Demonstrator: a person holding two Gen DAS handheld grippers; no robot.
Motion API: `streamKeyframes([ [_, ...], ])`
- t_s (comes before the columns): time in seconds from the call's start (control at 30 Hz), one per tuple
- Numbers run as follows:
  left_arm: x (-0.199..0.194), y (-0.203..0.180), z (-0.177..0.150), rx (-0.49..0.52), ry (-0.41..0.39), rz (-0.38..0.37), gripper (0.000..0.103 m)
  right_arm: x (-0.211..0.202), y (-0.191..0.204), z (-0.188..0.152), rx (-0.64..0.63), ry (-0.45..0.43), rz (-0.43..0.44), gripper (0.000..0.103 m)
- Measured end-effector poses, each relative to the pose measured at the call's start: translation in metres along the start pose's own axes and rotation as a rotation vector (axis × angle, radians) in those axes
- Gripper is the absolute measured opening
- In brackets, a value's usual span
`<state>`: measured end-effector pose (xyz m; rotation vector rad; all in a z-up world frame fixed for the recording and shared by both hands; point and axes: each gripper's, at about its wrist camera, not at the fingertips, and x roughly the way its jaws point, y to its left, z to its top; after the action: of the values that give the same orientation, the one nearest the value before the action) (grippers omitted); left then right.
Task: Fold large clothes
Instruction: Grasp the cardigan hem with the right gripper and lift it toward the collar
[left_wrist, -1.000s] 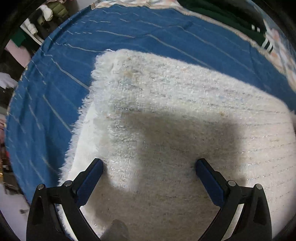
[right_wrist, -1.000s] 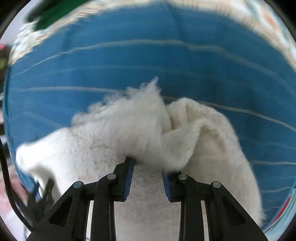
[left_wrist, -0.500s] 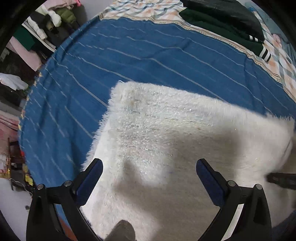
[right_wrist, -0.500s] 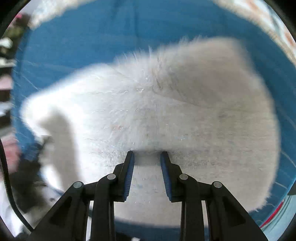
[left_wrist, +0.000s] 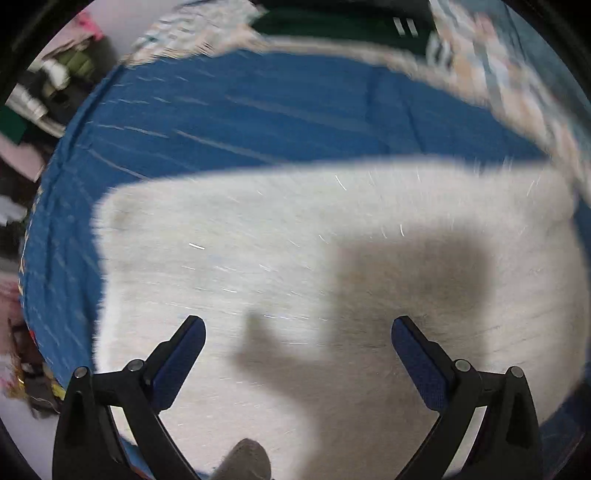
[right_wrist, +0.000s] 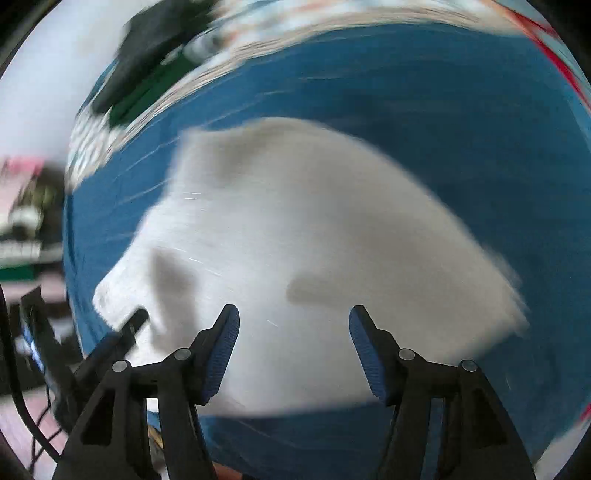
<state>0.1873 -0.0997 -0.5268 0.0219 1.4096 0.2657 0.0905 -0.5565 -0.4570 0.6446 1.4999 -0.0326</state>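
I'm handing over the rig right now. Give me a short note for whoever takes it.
Left gripper: open, nothing held, above the sweater.
Right gripper: jaws opening, nothing between them, also above the sweater.
Sweater: white, fuzzy, lying folded on the blue bedspread.
Done: a fold is laid and released.
Left: judge if another fold or smoothing is needed; blur hides the edges.

no readable text, labels, brands or numbers, both views blurred

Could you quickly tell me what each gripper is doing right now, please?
Left gripper: open, holding nothing, above the white fluffy garment.
Right gripper: jaws opening, nothing between them, garment lying below on the blue bedspread.
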Motion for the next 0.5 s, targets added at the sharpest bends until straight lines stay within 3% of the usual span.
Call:
streamKeyframes([
  [0.07,0.025,-0.008,-0.001,0.009,0.042,0.011,0.103,-0.003,-0.045,-0.026,0.107,-0.009,0.040,0.064],
  [0.1,0.029,-0.004,0.000,-0.018,0.035,-0.007,0.103,0.011,-0.061,-0.057,0.162,0.000,0.063,0.064],
  [0.2,0.030,0.001,0.003,-0.018,0.040,-0.029,0.103,0.036,-0.109,-0.094,0.320,-0.007,0.241,0.064],
  [0.27,0.030,0.004,0.004,-0.014,0.038,-0.037,0.103,0.056,-0.122,-0.090,0.370,-0.057,0.370,0.064],
  [0.33,0.032,0.007,0.006,-0.004,0.039,-0.041,0.103,0.080,-0.117,-0.086,0.376,-0.091,0.436,0.064],
  [0.5,0.033,0.005,0.014,0.023,0.041,-0.031,0.103,0.094,-0.119,-0.045,0.361,-0.163,0.624,0.064],
])
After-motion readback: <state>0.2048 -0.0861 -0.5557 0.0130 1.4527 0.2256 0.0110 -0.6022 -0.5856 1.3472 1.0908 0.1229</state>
